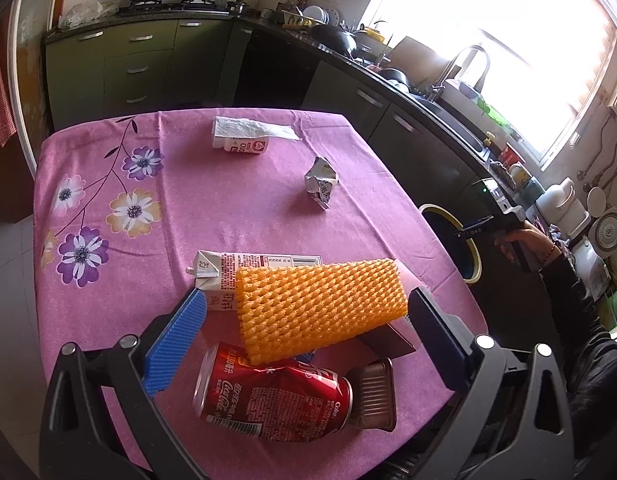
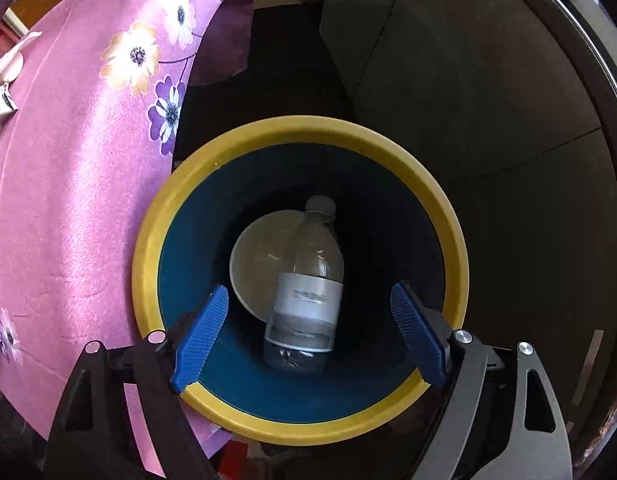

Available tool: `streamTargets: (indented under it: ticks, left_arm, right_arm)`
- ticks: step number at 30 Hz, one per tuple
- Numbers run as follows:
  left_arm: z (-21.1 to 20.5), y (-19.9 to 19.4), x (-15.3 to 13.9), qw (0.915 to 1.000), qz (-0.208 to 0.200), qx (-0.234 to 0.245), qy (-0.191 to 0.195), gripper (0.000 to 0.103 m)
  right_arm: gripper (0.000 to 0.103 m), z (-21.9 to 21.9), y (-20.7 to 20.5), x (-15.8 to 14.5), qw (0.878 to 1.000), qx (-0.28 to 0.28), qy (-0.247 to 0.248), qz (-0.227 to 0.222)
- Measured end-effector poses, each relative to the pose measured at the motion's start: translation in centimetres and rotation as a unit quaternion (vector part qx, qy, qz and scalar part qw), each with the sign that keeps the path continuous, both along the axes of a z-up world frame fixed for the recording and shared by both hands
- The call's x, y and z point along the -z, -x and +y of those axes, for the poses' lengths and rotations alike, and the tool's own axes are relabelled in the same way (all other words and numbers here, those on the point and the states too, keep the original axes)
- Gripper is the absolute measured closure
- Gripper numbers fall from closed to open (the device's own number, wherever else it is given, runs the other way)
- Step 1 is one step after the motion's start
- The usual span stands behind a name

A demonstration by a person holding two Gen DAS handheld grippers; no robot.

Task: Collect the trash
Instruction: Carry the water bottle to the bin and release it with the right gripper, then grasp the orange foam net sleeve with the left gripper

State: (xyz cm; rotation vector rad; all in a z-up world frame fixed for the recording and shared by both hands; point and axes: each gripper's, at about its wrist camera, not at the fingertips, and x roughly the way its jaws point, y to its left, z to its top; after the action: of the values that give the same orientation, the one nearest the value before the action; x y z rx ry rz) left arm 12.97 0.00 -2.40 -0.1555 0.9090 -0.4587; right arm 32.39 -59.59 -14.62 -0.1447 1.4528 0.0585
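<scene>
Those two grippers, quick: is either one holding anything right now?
Left gripper: open, fingers either side of the orange foam net, not gripping it.
Right gripper: open, holding nothing, above the bin.

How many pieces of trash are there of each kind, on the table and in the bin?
Cartons: 2, one near, one far
Cans: 1
Foam nets: 1
Crumpled wrappers: 1
Paper towels: 1
Brown trays: 1
Bottles, in the bin: 1
Bowls, in the bin: 1
Total: 9
</scene>
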Motion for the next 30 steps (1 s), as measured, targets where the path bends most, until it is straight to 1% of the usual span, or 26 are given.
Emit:
streamTargets:
  ticks: [4,7,8,11,13,15,17,19,21,23,24,25,26,27,28,29,30]
  left_arm:
    - [-0.8,-0.1,-0.1,0.9998,0.004,0.016,-0.011,0.007]
    - [-1.7,0.1,-0.2,0.9986,0.003,0.048,-0.020,0.007]
    - [-2.0,0.1,-0.1,0.9977,0.008,0.063,-0.023,0.007]
    - [-2.6,0.2,0.3,0.9957,0.031,0.082,-0.032,0.007]
    - [-3.2,0.8,0.5,0.9934,0.044,0.102,-0.031,0.007]
    - [-4.2,1.9,0.6,0.9892,0.054,0.134,-0.028,0.007]
    - [-5.0,3.0,0.7,0.9854,0.064,0.152,-0.041,0.007]
    - [-5.0,3.6,0.7,0.9852,0.070,0.146,-0.055,0.007]
    - [-4.1,3.6,0.7,0.9868,0.074,0.126,-0.069,0.007]
    - [-2.6,3.5,0.7,0.9884,0.071,0.104,-0.085,0.007]
    - [-2.1,3.5,0.8,0.9886,0.062,0.093,-0.101,0.007]
    - [-1.7,3.7,0.9,0.9870,0.047,0.093,-0.122,0.007]
    - [-1.6,3.7,1.0,0.9843,0.042,0.097,-0.141,0.007]
    - [-1.4,3.6,1.3,0.9817,0.045,0.099,-0.156,0.007]
    - [-1.2,3.5,1.5,0.9803,0.055,0.098,-0.162,0.007]
    - [-1.0,3.3,1.6,0.9810,0.075,0.096,-0.151,0.007]
    - [-0.8,3.1,1.7,0.9823,0.093,0.095,-0.131,0.007]
  right_arm:
    - [0.020,-0.4,1.3,-1.4,1.000,0.007,-0.016,-0.017]
    - [0.020,-0.1,2.8,-2.1,0.999,0.001,-0.027,-0.026]
    - [0.020,1.2,3.4,-2.3,0.999,-0.001,-0.030,-0.028]
    - [0.020,1.8,4.2,-2.1,0.999,-0.008,-0.034,-0.032]
    - [0.020,1.9,4.5,-2.2,0.999,-0.012,-0.035,-0.032]
    - [0.020,2.3,4.6,-2.2,0.999,-0.017,-0.037,-0.034]
    - [0.020,2.7,4.2,-2.1,0.999,-0.019,-0.035,-0.035]
    - [0.020,2.8,4.3,-2.3,0.998,-0.022,-0.037,-0.038]
    - [0.020,3.1,4.5,-2.6,0.998,-0.025,-0.038,-0.042]
    - [0.020,3.4,4.8,-2.8,0.998,-0.030,-0.041,-0.044]
    - [0.020,3.5,4.8,-2.8,0.998,-0.033,-0.042,-0.044]
    - [0.020,3.7,4.9,-2.8,0.997,-0.036,-0.042,-0.044]
    - [0.020,3.9,5.1,-2.9,0.997,-0.040,-0.042,-0.042]
    - [0.020,4.1,5.2,-2.9,0.997,-0.043,-0.040,-0.041]
    - [0.020,4.2,5.2,-3.0,0.997,-0.045,-0.038,-0.041]
    - [0.020,4.4,5.3,-3.1,0.997,-0.046,-0.035,-0.042]
    - [0.020,4.4,5.2,-3.1,0.997,-0.047,-0.033,-0.042]
